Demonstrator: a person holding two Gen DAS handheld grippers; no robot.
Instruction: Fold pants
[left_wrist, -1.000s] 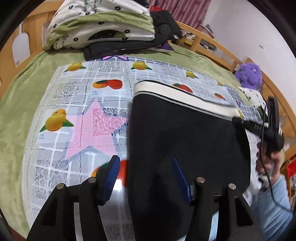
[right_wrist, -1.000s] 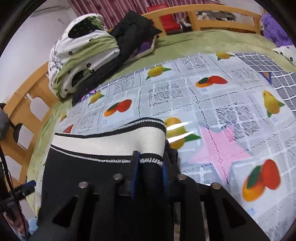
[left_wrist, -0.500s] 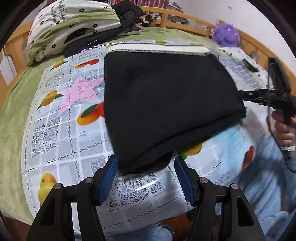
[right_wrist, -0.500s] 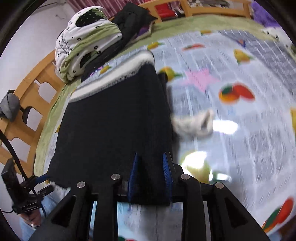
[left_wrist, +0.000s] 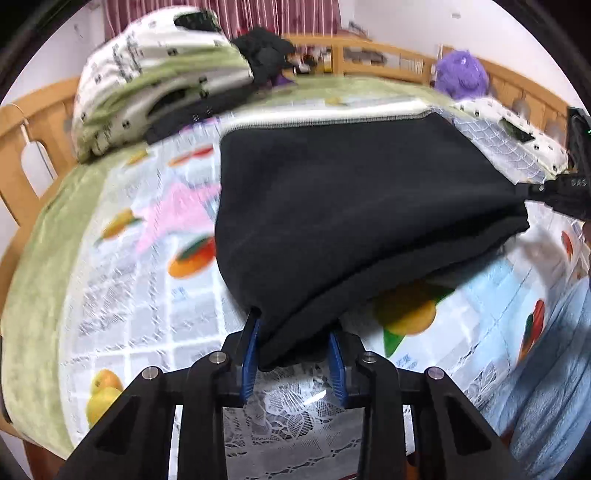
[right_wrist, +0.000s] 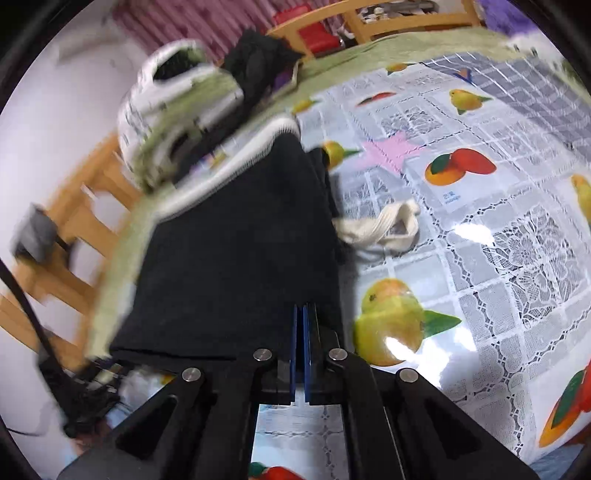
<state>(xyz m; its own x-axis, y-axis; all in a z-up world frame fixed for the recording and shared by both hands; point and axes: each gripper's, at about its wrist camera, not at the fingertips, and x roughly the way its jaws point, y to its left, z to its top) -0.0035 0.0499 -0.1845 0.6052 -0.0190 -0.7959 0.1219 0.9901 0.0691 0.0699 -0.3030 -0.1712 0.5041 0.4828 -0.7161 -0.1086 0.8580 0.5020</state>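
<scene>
The black pants (left_wrist: 354, 206) are lying folded on the fruit-print tablecloth (left_wrist: 155, 302), their cream waistband (left_wrist: 332, 114) pointing toward the pile of bedding (left_wrist: 155, 85) at the far end, their near folded edge hanging close to the tablecloth's front border. A cream cuff (right_wrist: 384, 225) is poking out from under the pants on the side away from the wooden bed rail (right_wrist: 74, 229).

The left gripper (left_wrist: 293, 350) is closing around the near corner of the pants, with bunched black cloth between its blue pads and seemingly pressed by them. The right gripper (right_wrist: 300, 339) is clenched tight at the pants' near edge on the other side; its pads are meeting with almost no gap, and whether any cloth is pinched between them I cannot tell, since the black fabric is lying right behind the tips.

The step in hand looks like taking hold of the near edge for another fold. Judging from this, the next move is calling for both corners to be lifted together and carried toward the waistband, keeping the edge level and tucking in the stray cuff.

Half a second ago the left jaws were standing wide around that corner and the right pads were holding a thick fold; now both are much narrower.
</scene>
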